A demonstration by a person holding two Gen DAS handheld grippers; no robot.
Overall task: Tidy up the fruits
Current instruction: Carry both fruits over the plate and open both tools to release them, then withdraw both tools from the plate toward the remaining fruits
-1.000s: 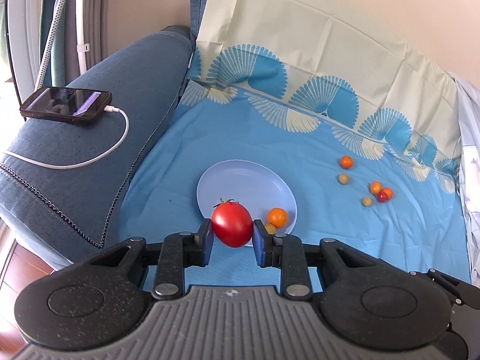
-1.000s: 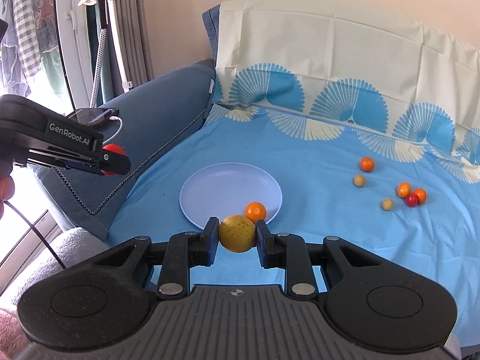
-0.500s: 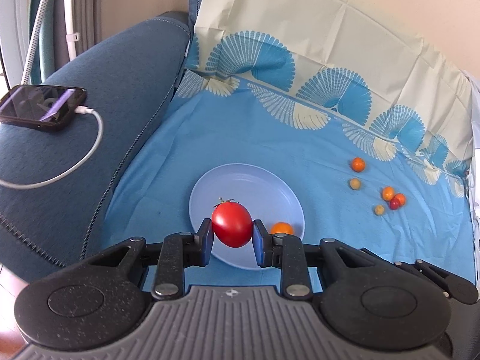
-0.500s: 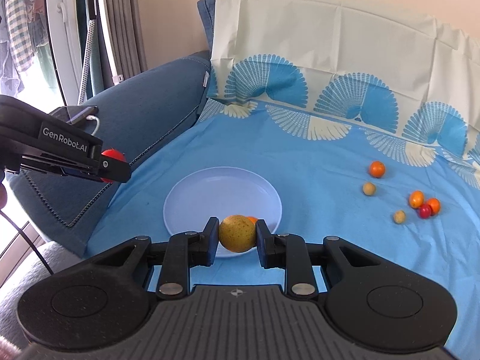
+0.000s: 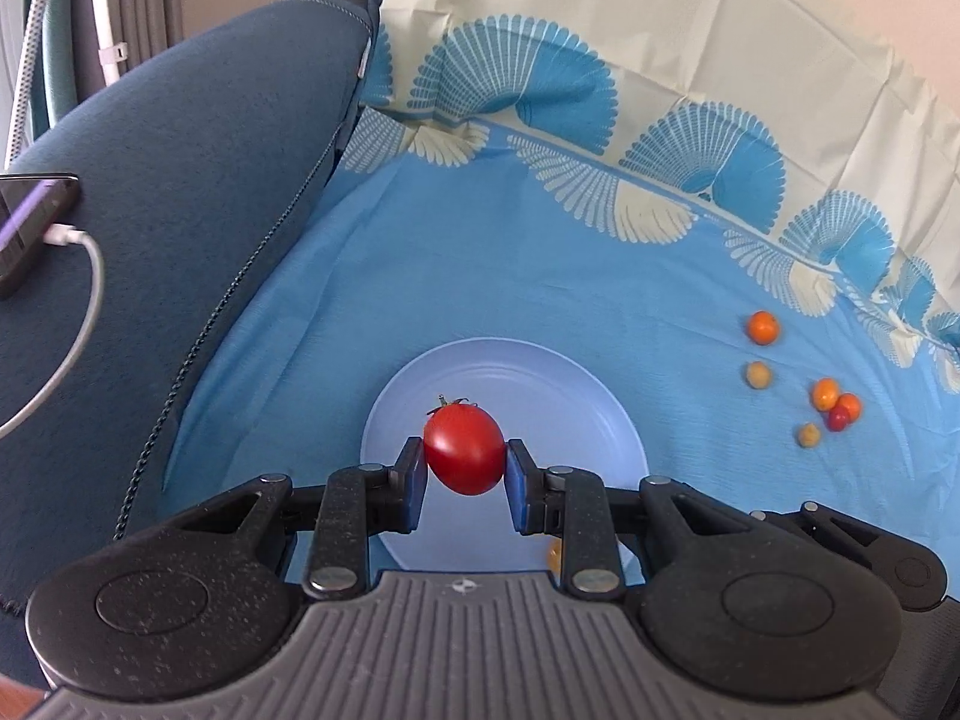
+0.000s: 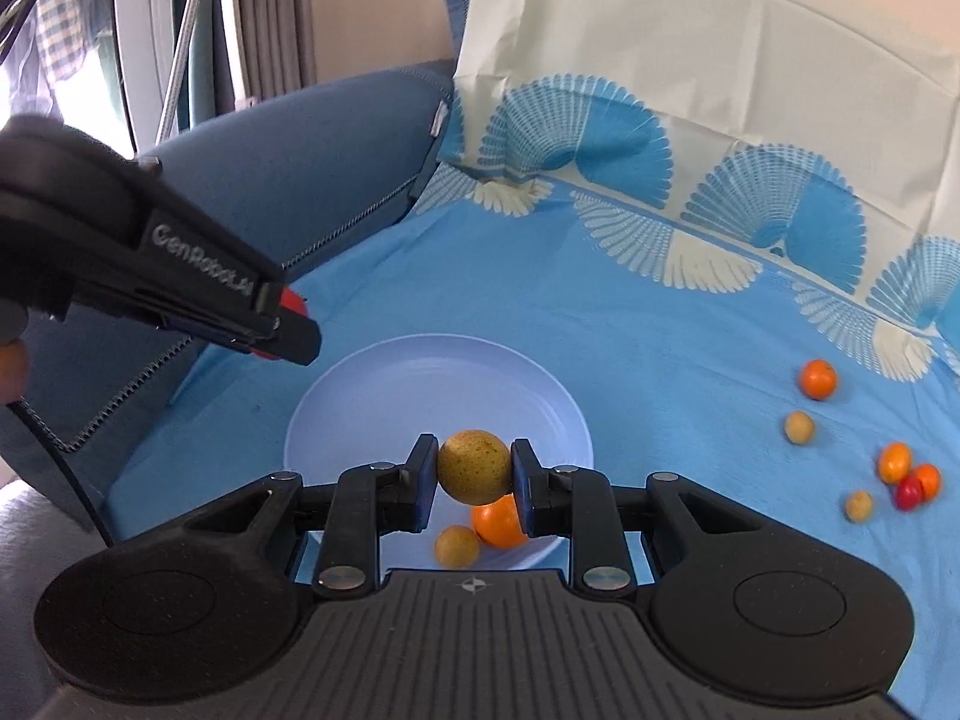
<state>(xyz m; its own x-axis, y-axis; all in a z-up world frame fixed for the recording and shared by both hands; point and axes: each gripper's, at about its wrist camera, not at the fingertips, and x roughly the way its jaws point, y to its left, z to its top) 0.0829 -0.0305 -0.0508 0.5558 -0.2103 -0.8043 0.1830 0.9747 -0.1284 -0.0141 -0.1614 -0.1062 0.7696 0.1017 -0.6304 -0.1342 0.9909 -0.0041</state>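
My left gripper [image 5: 465,477] is shut on a red tomato [image 5: 464,449] and hangs over the pale blue plate [image 5: 558,390]. In the right wrist view the same left gripper [image 6: 282,333] comes in from the left above the plate's rim [image 6: 372,366]. My right gripper [image 6: 474,483] is shut on a yellow-brown round fruit [image 6: 474,465] over the plate's near side. On the plate below it lie an orange fruit [image 6: 497,522] and a small yellow one [image 6: 457,546]. Several small orange, yellow and red fruits [image 6: 894,462] lie loose on the cloth to the right.
A blue patterned cloth [image 5: 540,276] covers the sofa seat and back. The dark blue armrest [image 5: 180,180] rises on the left, with a phone [image 5: 30,228] and its white cable [image 5: 78,324] on it. Curtains and a rack [image 6: 180,48] stand beyond the armrest.
Both grippers have moved forward and down toward the plate with their fruits still held. The plate now looks larger and sits right under both sets of fingers.
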